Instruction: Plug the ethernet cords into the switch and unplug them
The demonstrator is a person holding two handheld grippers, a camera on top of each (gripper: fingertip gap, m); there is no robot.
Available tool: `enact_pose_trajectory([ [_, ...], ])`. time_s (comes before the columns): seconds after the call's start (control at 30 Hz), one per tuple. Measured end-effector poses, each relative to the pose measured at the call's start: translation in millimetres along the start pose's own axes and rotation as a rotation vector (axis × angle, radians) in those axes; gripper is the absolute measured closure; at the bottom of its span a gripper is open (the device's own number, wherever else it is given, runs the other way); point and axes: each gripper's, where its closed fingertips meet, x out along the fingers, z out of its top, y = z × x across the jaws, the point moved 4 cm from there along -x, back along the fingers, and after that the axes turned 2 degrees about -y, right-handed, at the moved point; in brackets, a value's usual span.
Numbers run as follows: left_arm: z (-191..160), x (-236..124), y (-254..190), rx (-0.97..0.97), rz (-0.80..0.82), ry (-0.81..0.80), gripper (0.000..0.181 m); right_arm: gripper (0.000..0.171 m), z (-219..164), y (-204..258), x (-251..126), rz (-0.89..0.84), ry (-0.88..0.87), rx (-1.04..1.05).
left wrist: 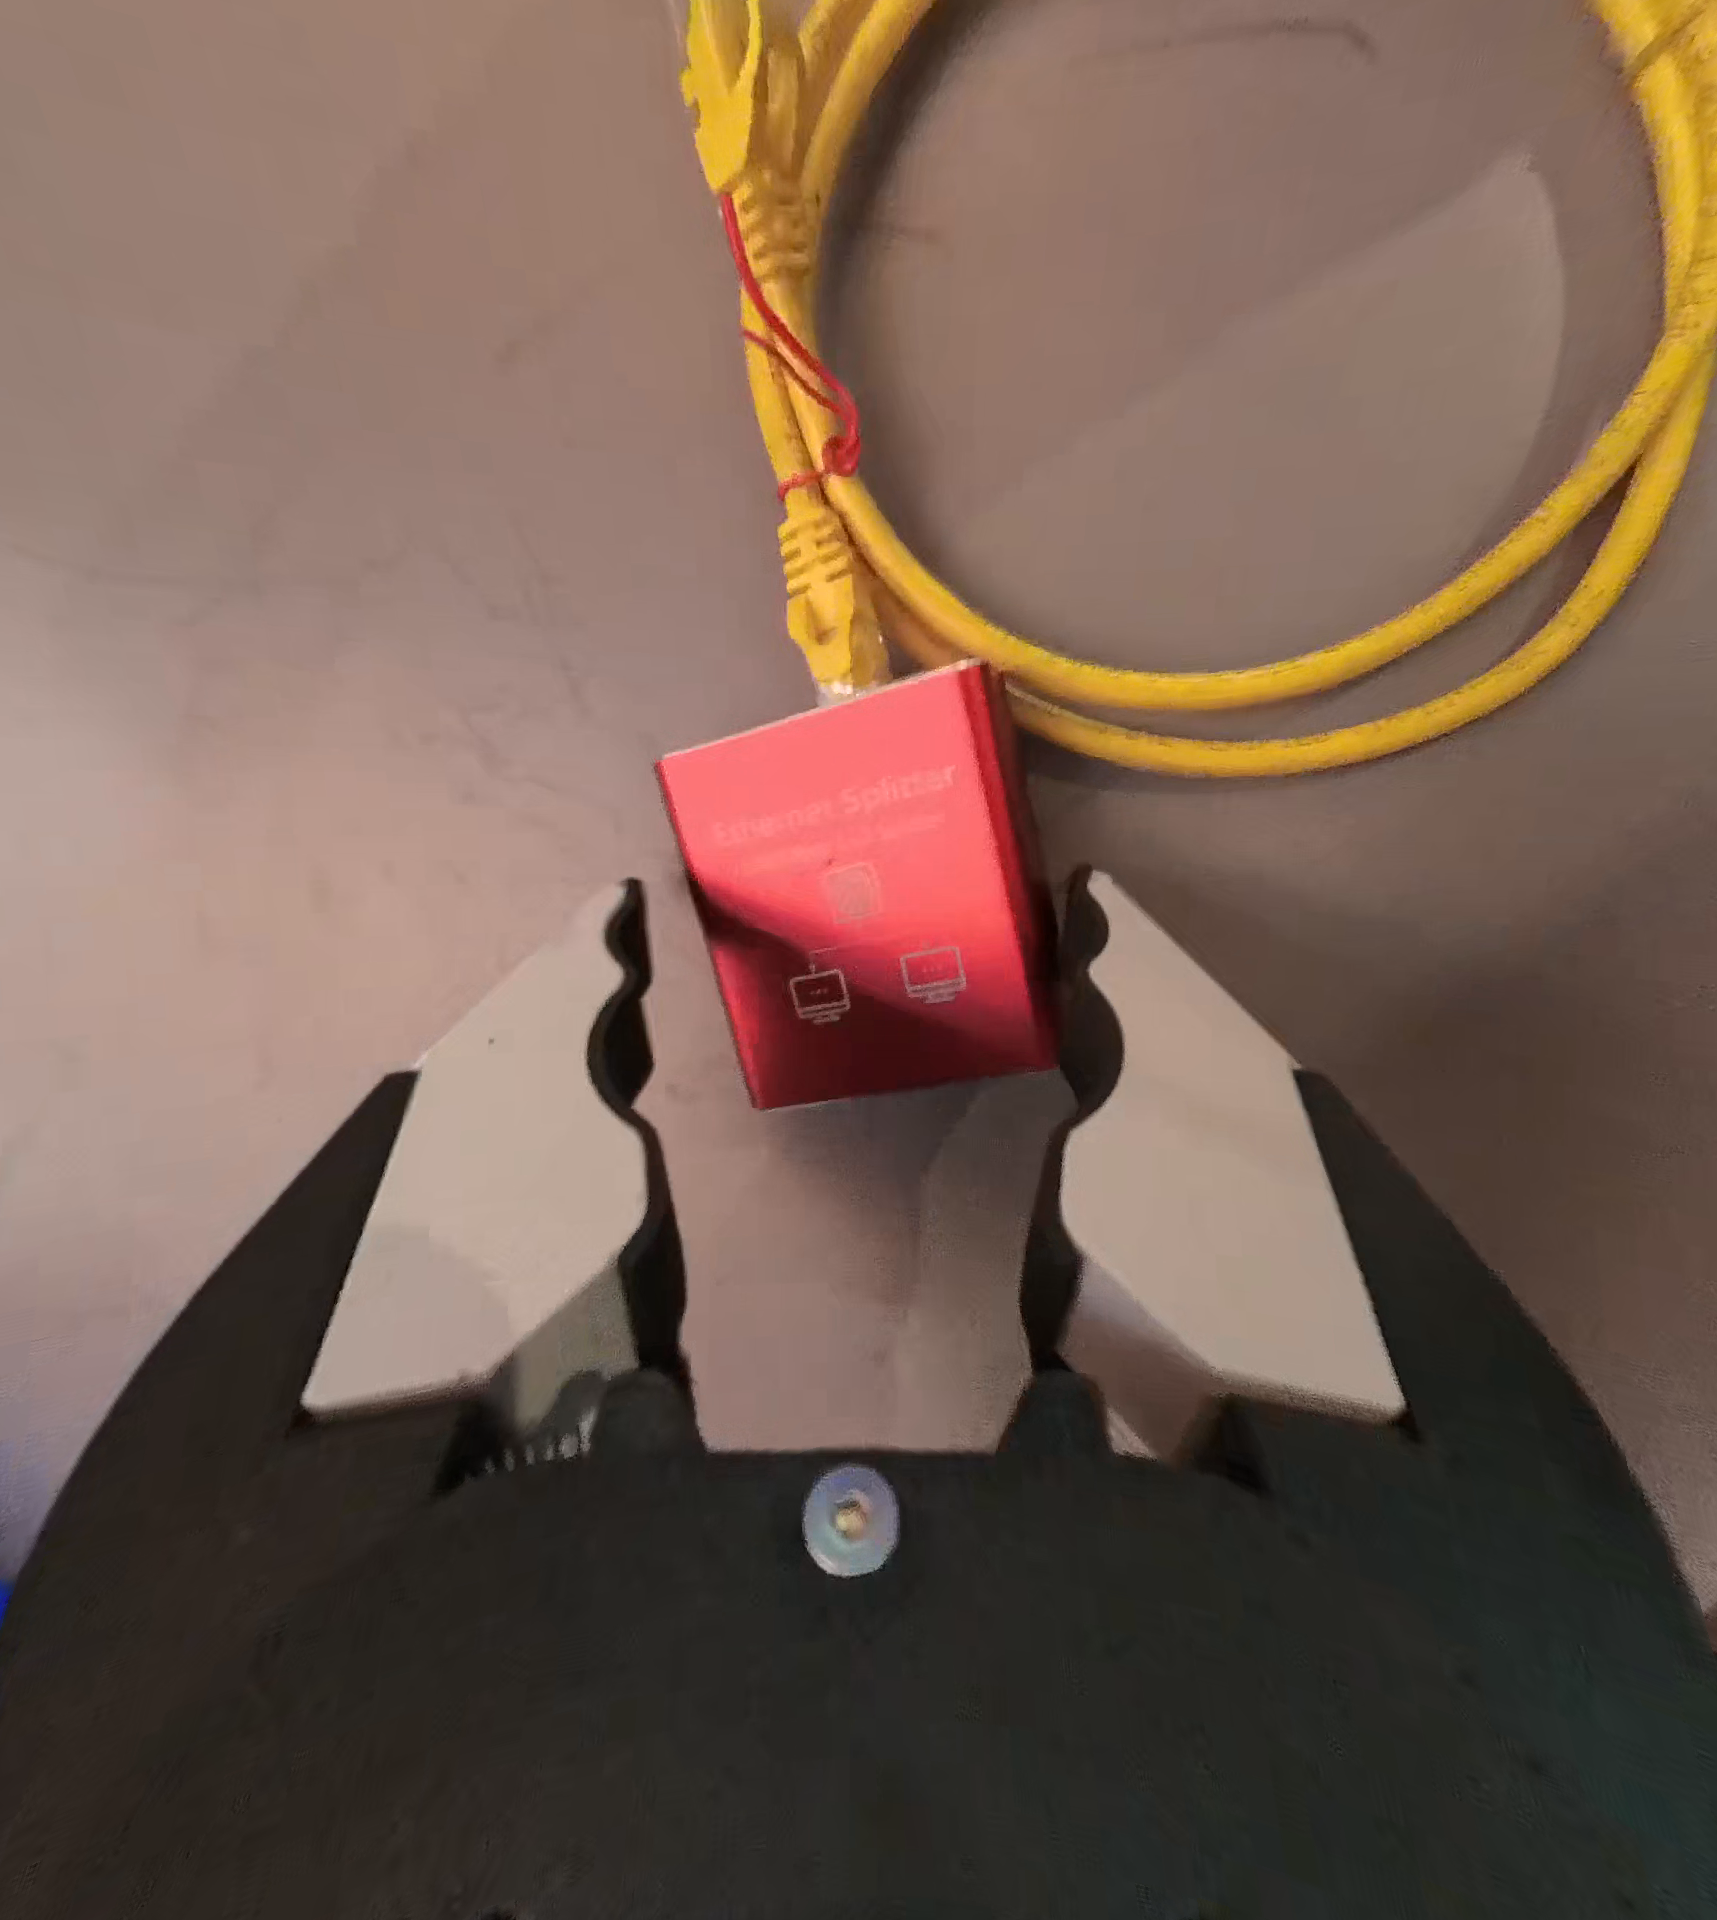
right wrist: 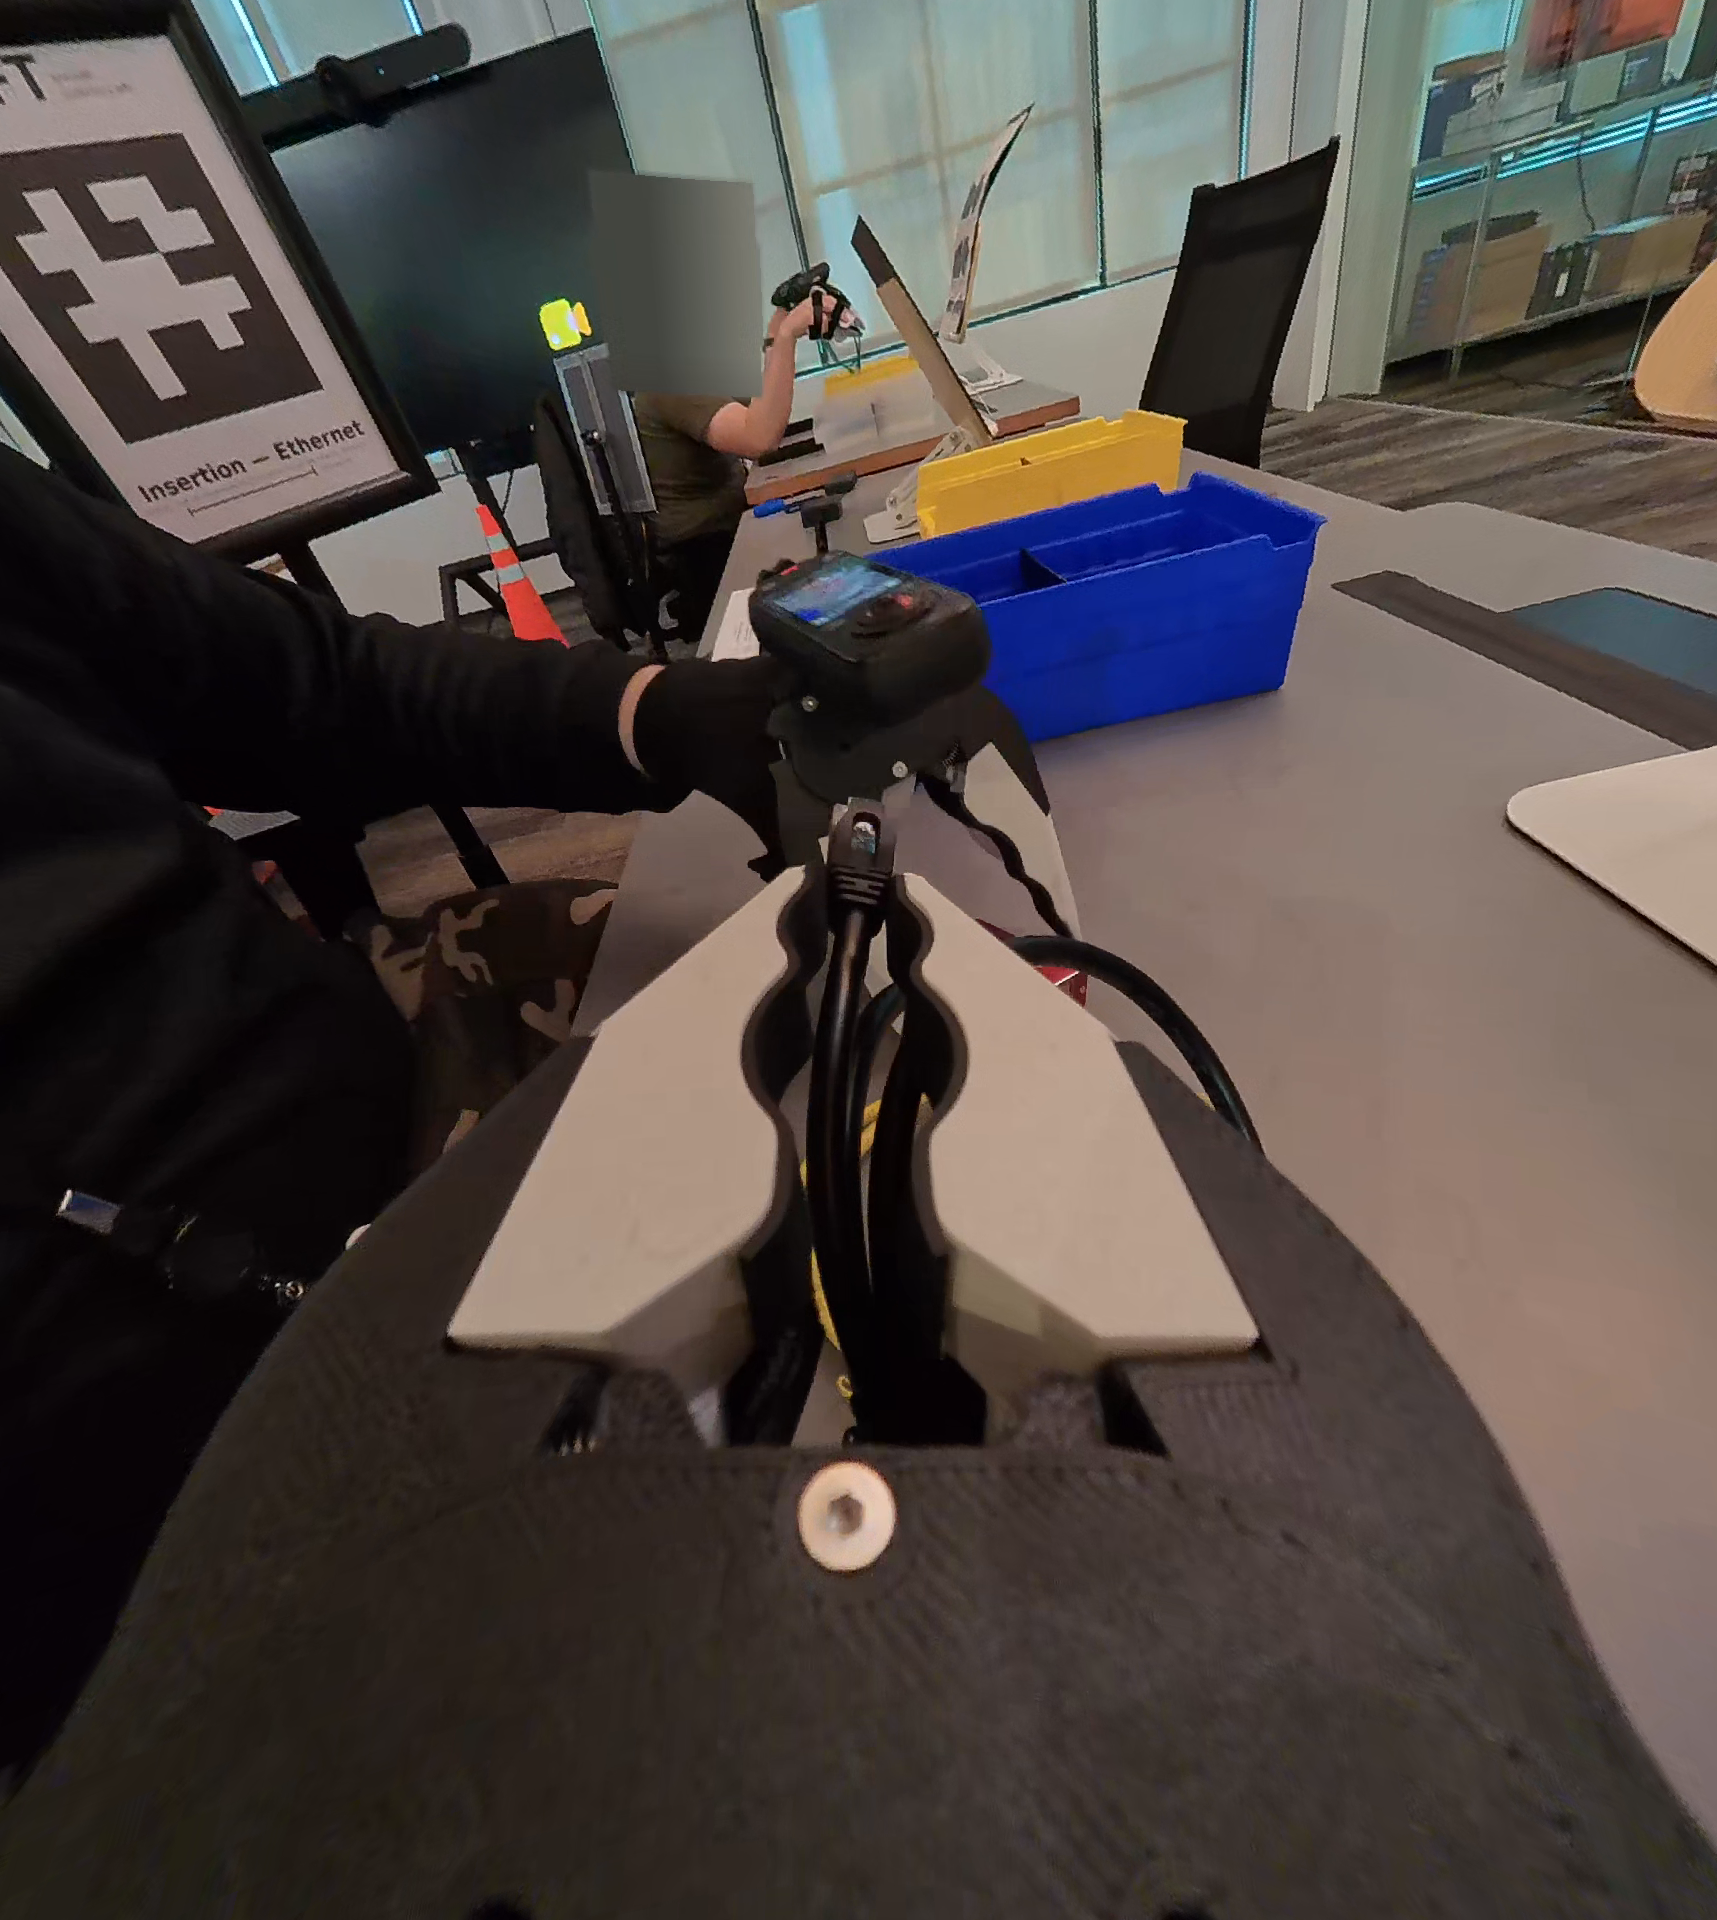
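Switch (left wrist: 859, 914): red box lying on grey table (left wrist: 262, 520), between the spread fingers of the left gripper (left wrist: 859, 997), seemingly ungripped. Yellow cord (left wrist: 1456, 644): one plug already seated in its far end. Black cord (right wrist: 838, 1039): pinched near its plug by the closed right gripper (right wrist: 859, 914), raised, not yet inserted. Unplugging all remains.

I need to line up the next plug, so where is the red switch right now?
In the left wrist view the red switch lies on the grey table between the open left gripper's fingertips, with a yellow cord plugged into its far end.
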Motion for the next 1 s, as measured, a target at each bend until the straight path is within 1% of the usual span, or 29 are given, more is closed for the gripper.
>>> enact_pose_trajectory([
  [0.1,1,2,-2,-0.054,-0.046,-0.007,0.111,0.162,-2,-2,0,-0.004,0.005,-0.004],
  [0.23,4,4,-1,-0.079,-0.045,-0.029,0.115,0.162,-2,-5,1,-0.006,0.003,-0.006],
  [0.4,10,-6,-1,0.016,0.032,-0.087,0.116,0.162,1,-6,0,-0.029,0.020,-0.029],
  [0.57,30,-42,-2,0.127,0.092,-0.223,0.116,0.161,15,-10,-9,-0.069,0.031,-0.067],
  [0.7,50,-77,-8,0.207,0.098,-0.334,0.116,0.162,29,-16,-13,-0.117,0.066,-0.131],
  [0.87,73,-109,-18,0.256,0.065,-0.454,0.117,0.162,39,-23,-6,-0.124,0.115,-0.198],
  [1.0,86,-129,-23,0.244,-0.018,-0.559,0.117,0.162,39,-25,3,-0.078,0.110,-0.198],
])
